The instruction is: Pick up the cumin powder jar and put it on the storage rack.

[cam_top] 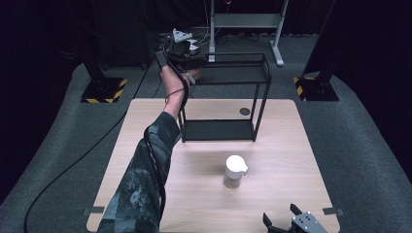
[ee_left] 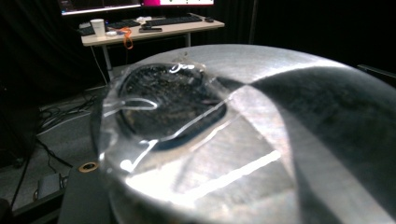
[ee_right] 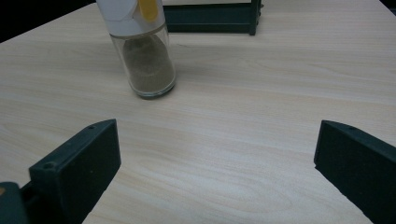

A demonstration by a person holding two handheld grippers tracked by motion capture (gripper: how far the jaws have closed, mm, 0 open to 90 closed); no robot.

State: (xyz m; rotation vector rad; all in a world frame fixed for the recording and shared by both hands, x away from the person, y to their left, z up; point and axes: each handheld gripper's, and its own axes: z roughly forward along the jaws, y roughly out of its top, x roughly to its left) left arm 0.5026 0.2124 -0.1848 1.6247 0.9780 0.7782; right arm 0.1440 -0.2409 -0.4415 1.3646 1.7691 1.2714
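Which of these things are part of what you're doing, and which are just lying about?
In the job: left tongs, black wire rack, round shiny object, spice jar, open right tongs.
Lying about: desk, keyboard, paper cup, white metal stand.

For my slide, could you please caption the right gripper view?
Open right gripper faces a spice jar standing on the wooden table.

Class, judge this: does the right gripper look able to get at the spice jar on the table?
Probably yes: the right gripper has its jaws wide apart, and bare table lies between it and the upright spice jar.
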